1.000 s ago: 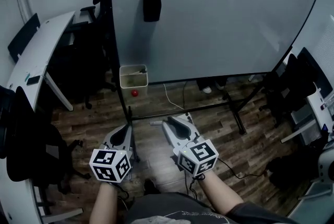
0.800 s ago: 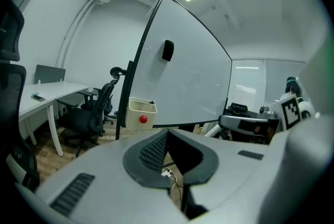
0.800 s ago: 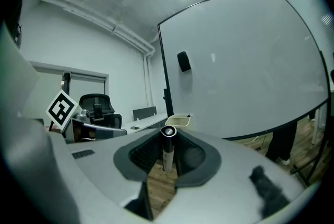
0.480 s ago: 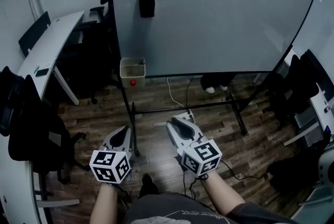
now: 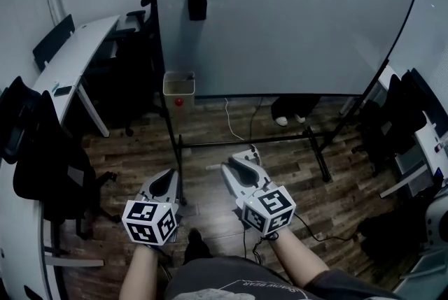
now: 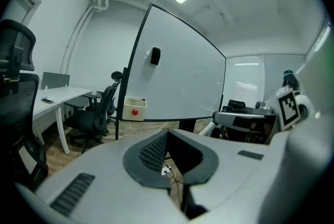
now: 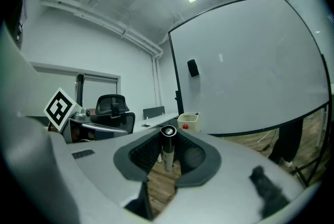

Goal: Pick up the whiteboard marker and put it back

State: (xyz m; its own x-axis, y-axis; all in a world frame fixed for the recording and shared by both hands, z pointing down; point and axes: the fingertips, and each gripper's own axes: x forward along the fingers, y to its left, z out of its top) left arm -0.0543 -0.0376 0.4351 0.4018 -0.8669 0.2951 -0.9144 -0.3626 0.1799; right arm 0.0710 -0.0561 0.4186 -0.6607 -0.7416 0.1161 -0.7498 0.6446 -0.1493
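My right gripper (image 5: 236, 160) is shut on the whiteboard marker (image 7: 167, 147). The marker stands upright between the pads, dark cap end toward the camera, and in the head view its pale end (image 5: 212, 167) pokes out to the left. My left gripper (image 5: 168, 176) is beside it at the same height, jaws closed with nothing in them (image 6: 167, 137). Both point at the big whiteboard (image 5: 280, 19), a few steps off. On its lower left corner hangs a beige box (image 5: 178, 84) with a red knob, also seen in the right gripper view (image 7: 188, 122). A black eraser (image 5: 197, 3) sticks to the board.
The whiteboard's black stand bar (image 5: 245, 145) crosses the wooden floor between me and the board, with a cable beside it. A white desk (image 5: 77, 57) and black office chairs (image 5: 49, 166) stand on the left, more chairs (image 5: 406, 110) on the right.
Both grippers have moved together across the floor, and the desk and chairs on the left have slid further into view. The marker stays in the right gripper as before.
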